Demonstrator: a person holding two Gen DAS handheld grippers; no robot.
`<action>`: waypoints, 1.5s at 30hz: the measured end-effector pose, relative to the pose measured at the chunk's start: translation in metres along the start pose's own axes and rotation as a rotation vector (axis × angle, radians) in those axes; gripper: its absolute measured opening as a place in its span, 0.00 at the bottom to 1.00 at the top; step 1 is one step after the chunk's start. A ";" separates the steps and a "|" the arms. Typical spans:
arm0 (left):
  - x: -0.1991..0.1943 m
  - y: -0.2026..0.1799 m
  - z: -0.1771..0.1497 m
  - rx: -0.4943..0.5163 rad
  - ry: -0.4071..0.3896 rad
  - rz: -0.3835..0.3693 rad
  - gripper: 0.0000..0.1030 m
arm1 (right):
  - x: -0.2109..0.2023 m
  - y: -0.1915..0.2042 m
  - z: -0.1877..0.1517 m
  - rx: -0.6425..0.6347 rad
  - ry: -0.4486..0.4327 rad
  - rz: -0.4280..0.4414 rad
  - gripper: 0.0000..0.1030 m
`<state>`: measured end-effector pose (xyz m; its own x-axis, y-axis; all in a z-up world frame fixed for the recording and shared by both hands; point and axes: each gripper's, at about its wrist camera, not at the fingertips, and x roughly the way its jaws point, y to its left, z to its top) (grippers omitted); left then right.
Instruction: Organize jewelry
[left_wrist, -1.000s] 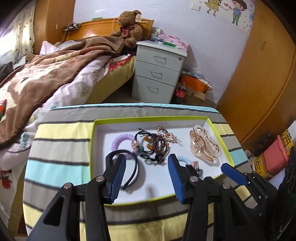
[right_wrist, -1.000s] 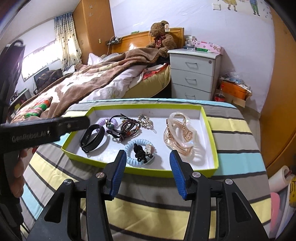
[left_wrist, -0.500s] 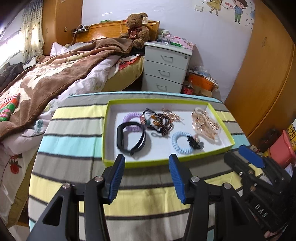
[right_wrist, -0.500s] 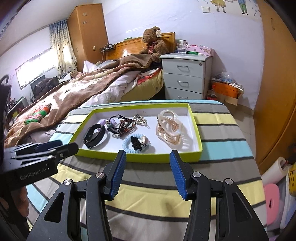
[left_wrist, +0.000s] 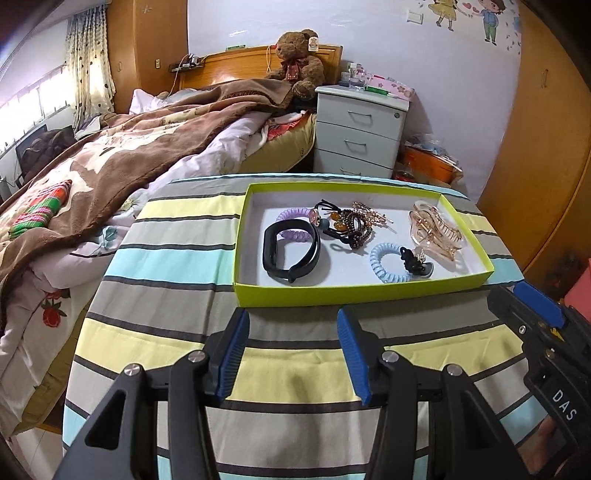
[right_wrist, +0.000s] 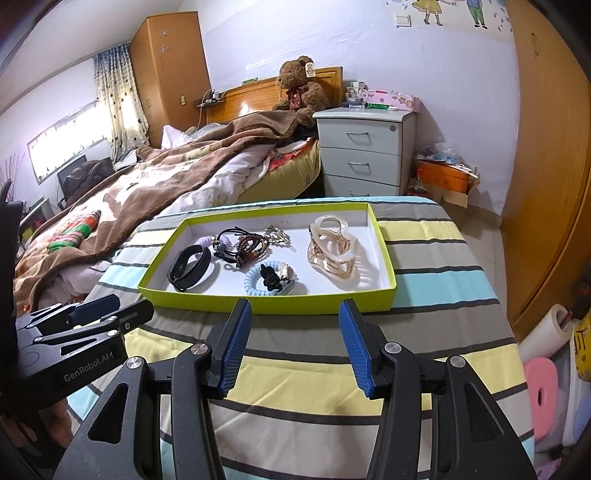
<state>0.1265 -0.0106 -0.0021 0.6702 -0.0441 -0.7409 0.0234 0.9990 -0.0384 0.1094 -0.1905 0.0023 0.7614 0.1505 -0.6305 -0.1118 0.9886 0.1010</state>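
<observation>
Both grippers are seen drawn back from the green-rimmed tray (left_wrist: 354, 293), which a second ago filled the lower middle of each view and now sits smaller, in the centre of the frame, on the striped desk (left_wrist: 177, 254). The left gripper (left_wrist: 293, 354) is held wide open with nothing between its blue pads, its fingertips over the cloth just short of the tray's near wall; the right gripper (right_wrist: 295, 343) is likewise spread wide and empty, near the same wall. In the left wrist view the right gripper is glimpsed at the lower right edge. All the jewelry is found inside the tray: a black wristband (left_wrist: 290, 253) at the left, partly overlapping a purple coil hair tie (left_wrist: 291, 214); a tangle of dark beaded bracelets (left_wrist: 351, 227) in the middle, with a gold hairpin (left_wrist: 373, 218) just behind it; a blue coil hair tie (left_wrist: 391, 262) with a black charm toward the front; and a translucent claw clip (left_wrist: 434, 230) at the right. Nothing is left on the cloth outside the tray, so the retreat with empty grippers is judged to mark the task as finished or nearly so. Whether further sorting within the tray is meant cannot be told.
</observation>
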 end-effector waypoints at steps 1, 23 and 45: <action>0.000 0.000 0.000 0.000 0.000 -0.006 0.50 | 0.000 0.000 -0.001 -0.001 0.000 0.000 0.49; -0.002 -0.002 -0.005 -0.013 0.000 -0.037 0.50 | -0.001 0.003 -0.002 0.002 0.005 0.001 0.49; -0.002 0.002 -0.006 -0.041 0.007 -0.030 0.50 | 0.000 0.004 -0.003 0.005 0.006 0.000 0.49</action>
<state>0.1212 -0.0088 -0.0044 0.6642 -0.0739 -0.7439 0.0124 0.9961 -0.0879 0.1073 -0.1867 0.0008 0.7578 0.1509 -0.6348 -0.1092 0.9885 0.1047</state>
